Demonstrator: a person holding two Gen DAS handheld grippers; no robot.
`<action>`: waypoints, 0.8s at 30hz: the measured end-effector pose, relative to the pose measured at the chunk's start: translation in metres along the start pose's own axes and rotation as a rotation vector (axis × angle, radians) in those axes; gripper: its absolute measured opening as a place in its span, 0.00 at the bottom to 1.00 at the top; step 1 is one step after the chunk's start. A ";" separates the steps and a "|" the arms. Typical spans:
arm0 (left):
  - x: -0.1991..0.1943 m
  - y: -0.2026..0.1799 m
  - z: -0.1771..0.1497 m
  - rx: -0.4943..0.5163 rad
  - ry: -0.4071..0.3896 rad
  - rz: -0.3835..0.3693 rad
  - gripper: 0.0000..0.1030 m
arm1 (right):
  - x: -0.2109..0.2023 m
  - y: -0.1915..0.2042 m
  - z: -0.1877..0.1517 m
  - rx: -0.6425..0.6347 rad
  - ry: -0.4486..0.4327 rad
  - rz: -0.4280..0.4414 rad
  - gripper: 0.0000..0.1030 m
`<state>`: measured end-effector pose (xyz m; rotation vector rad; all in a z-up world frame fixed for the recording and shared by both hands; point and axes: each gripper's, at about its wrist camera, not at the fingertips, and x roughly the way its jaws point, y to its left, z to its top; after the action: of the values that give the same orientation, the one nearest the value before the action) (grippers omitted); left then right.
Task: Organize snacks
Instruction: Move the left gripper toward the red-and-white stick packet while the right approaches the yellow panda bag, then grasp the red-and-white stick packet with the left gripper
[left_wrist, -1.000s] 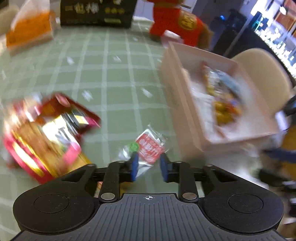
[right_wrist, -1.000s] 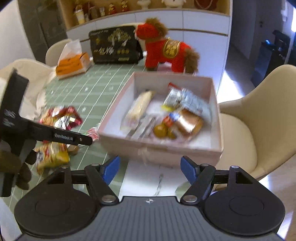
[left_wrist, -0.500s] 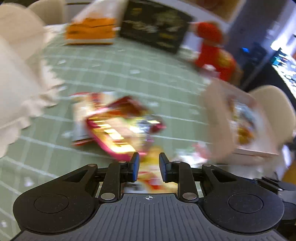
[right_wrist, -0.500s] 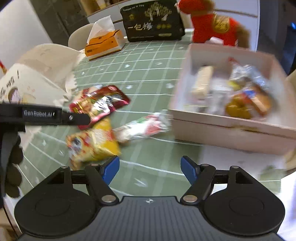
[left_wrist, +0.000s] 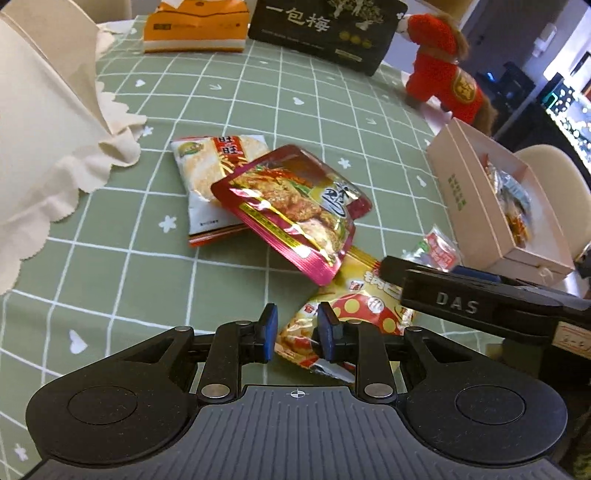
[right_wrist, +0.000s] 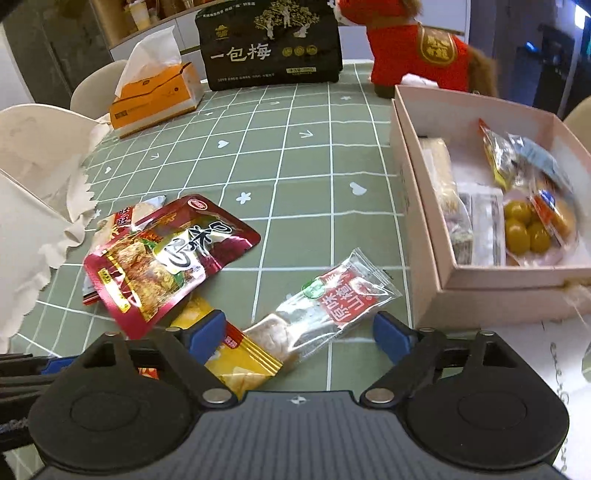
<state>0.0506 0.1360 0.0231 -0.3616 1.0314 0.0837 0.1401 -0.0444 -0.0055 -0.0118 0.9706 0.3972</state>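
Loose snacks lie on the green checked tablecloth: a red foil pouch on a white rice-cracker pack, a yellow spotted packet, and a clear red-label packet. A pink box holds several snacks on the right. My left gripper hovers low over the yellow packet, jaws narrow with a small gap, holding nothing. My right gripper is open wide, just above the clear packet, which lies between its fingers.
An orange tissue box, a black gift bag and a red plush horse stand at the far edge. Cream chairs and a scalloped cloth are at the left. The right gripper's body crosses the left wrist view.
Both grippers swung left from the pink box toward the loose snack pile and came lower. The right jaws stayed wide; the left jaws stayed narrow.
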 end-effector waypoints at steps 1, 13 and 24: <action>0.000 -0.001 -0.001 -0.006 0.002 -0.007 0.27 | 0.000 -0.001 -0.001 -0.007 0.002 0.001 0.85; -0.003 -0.046 -0.031 0.028 0.085 -0.123 0.28 | -0.045 -0.068 -0.033 -0.017 0.057 -0.007 0.44; 0.014 -0.100 0.012 0.143 -0.008 -0.038 0.28 | -0.073 -0.100 -0.067 0.042 0.099 0.031 0.69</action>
<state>0.0916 0.0445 0.0419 -0.2505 1.0159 -0.0223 0.0833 -0.1730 -0.0019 0.0217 1.0777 0.4080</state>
